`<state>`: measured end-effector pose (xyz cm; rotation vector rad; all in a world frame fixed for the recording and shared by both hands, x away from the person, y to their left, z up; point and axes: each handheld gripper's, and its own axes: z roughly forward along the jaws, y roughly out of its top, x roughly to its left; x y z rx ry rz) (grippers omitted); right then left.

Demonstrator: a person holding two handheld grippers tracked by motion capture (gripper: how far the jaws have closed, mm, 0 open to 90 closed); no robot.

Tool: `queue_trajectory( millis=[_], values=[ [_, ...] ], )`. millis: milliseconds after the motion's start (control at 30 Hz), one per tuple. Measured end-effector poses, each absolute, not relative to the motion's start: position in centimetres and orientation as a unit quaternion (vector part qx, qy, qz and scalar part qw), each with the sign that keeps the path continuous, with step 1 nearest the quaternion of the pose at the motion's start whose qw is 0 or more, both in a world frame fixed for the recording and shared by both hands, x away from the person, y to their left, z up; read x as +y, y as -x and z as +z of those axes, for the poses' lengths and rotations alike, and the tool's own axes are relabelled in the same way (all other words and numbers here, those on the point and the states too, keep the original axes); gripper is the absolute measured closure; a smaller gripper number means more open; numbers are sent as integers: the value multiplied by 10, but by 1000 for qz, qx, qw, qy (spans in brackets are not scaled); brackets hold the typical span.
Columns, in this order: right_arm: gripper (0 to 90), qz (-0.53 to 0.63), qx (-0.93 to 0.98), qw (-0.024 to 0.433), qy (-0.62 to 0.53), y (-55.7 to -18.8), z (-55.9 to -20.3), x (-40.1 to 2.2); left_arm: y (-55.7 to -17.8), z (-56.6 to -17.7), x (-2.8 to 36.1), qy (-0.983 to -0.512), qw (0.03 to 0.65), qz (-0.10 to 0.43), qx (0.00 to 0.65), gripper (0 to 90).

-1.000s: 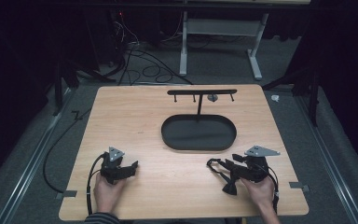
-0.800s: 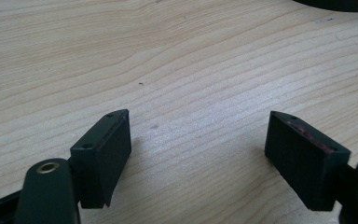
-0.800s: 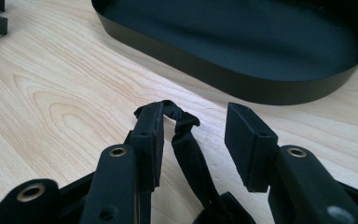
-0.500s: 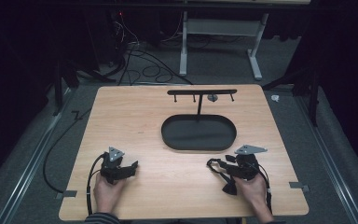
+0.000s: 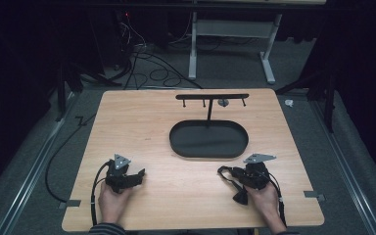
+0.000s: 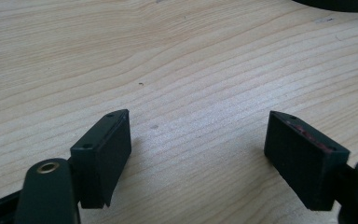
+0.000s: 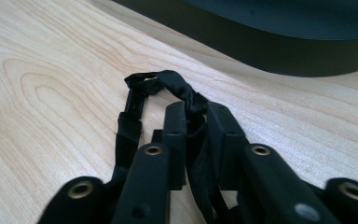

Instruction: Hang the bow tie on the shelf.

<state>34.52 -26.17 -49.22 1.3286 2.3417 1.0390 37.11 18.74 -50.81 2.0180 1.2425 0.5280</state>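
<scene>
Black and matte, the two jaws of your right gripper (image 7: pixel 196 140) are pressed together on a black fabric strap (image 7: pixel 161 84), a woven band with a plastic buckle piece along one side. The strap loops out past the jaw tips and lies on the wood just ahead of them. From the high view, your right gripper (image 5: pixel 235 175) sits near the table's front right, the strap (image 5: pixel 226 172) trailing toward the middle, a dark end (image 5: pixel 240 198) lying close to your right hand (image 5: pixel 263 201).

Your left gripper (image 6: pixel 198 149) holds its jaws wide apart, blocky black pads with nothing but bare wood between them; the right pad shows a reddish scuffed edge. In the high view it (image 5: pixel 138 176) rests near the front left, in your left hand (image 5: pixel 112 200).

Beyond both grippers lies an oval black tray (image 5: pixel 208 139) with a low rim, from which a thin post rises to a horizontal bar (image 5: pixel 212 96) fitted with small pegs. The table (image 5: pixel 137 122) is pale wood with clear flowing grain. Around it, grey carpet (image 5: pixel 323 147), loose cables (image 5: pixel 147 61) and a white desk frame (image 5: pixel 230 34) stand in a dim room.
</scene>
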Motion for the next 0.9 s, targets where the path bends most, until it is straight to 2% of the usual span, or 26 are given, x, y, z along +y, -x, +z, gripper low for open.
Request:
queue_trajectory(
  millis=[200, 900],
  values=[
    [859, 368, 800, 129, -456, -342, -488, -267, -371, -508, 187, -778, 350, 204, 480, 231],
    [870, 393, 792, 190, -427, -336, -446, -271, -371, -508, 187, -779, 349, 203, 480, 232]
  ],
)
